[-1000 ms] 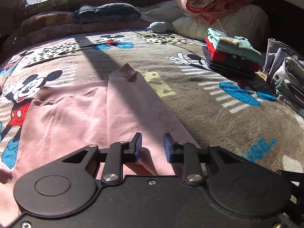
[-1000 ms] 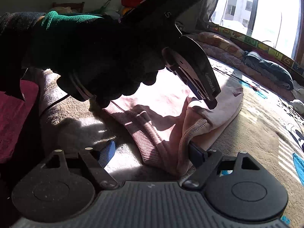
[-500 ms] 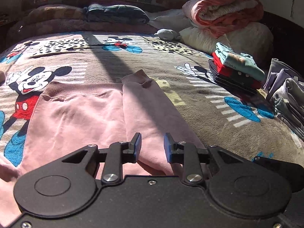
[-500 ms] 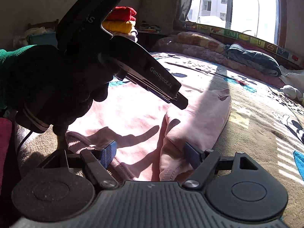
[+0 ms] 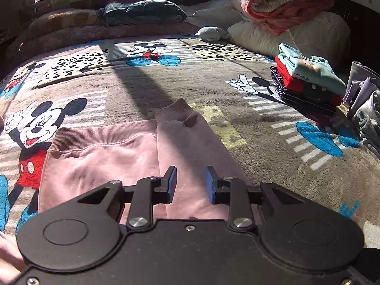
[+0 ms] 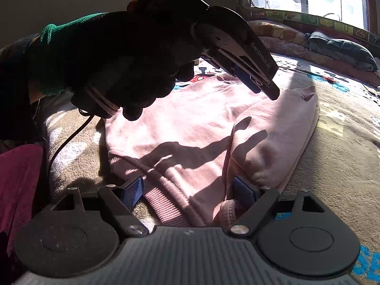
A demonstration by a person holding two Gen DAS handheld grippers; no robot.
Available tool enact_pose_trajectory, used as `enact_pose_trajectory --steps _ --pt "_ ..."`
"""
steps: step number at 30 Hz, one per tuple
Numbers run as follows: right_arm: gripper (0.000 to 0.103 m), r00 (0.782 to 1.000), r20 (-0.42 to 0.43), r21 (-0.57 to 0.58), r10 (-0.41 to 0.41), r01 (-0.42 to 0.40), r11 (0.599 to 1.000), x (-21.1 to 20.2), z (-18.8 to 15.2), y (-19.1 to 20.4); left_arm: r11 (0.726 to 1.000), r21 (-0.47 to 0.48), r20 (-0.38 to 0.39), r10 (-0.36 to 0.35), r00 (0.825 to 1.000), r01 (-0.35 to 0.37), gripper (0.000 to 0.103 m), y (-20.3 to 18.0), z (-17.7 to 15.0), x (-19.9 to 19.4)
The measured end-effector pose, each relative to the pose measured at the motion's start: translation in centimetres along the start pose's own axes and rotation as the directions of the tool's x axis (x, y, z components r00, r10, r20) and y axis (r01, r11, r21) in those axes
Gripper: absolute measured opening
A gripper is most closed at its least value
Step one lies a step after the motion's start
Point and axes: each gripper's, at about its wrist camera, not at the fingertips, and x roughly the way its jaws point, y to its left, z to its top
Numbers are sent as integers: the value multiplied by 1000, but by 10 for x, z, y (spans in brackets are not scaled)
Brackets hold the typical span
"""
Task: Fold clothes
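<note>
A pink sweatshirt (image 5: 102,163) is seen spread flat on a bed covered by a cartoon-mouse blanket (image 5: 249,123), directly ahead of and beneath the left hand-held gripper (image 5: 188,181), whose blue-padded jaws are held narrowly parted above the cloth with nothing between them. One sleeve (image 5: 190,142) has been folded lengthwise over the body, its ribbed cuff lying level with the ribbed hem at the far end. The fabric is shown soft, lightly creased and lit by strong sun. From the other side, the right hand-held gripper (image 6: 190,190) is seen spread wide at the garment's near edge, the ribbed collar (image 6: 166,199) lying between its jaws and the folded sleeve's shoulder bunched against the right-side pad. The left hand-held gripper is gripped by a dark-gloved hand (image 6: 123,59) above the sweatshirt. A stack of folded clothes (image 5: 306,83) is visible ahead and to the right of the left hand-held gripper.
</note>
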Motion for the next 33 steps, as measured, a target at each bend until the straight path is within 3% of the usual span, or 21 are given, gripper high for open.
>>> enact_pose_trajectory --steps 6,11,18,21,22,24,29,33 --pt "83 1000 8 26 17 -17 1000 2 0 -5 1000 -9 42 -4 999 4 25 3 50 69" --pt "86 1000 11 27 27 -27 999 2 -3 -3 999 24 -65 27 997 -26 25 2 56 122" --pt "89 999 9 23 38 -38 999 5 -2 -2 994 63 -80 91 993 -86 27 -6 55 130" --pt "89 999 8 17 36 -37 999 5 -2 -1 995 -4 -81 102 991 -103 32 0 63 116" --pt "89 999 16 23 37 -37 999 4 -2 -2 993 -30 -72 110 991 -112 48 3 65 107" --pt "87 999 31 34 38 -39 999 0 -2 -5 991 -66 -38 110 993 -112 61 8 61 82" --pt "84 993 113 74 11 -19 997 -15 -4 -10 984 -148 29 109 994 -103 64 22 36 7" --pt "84 981 193 123 -10 -15 992 -34 -4 -10 962 -257 73 111 991 -89 68 35 -10 -61"
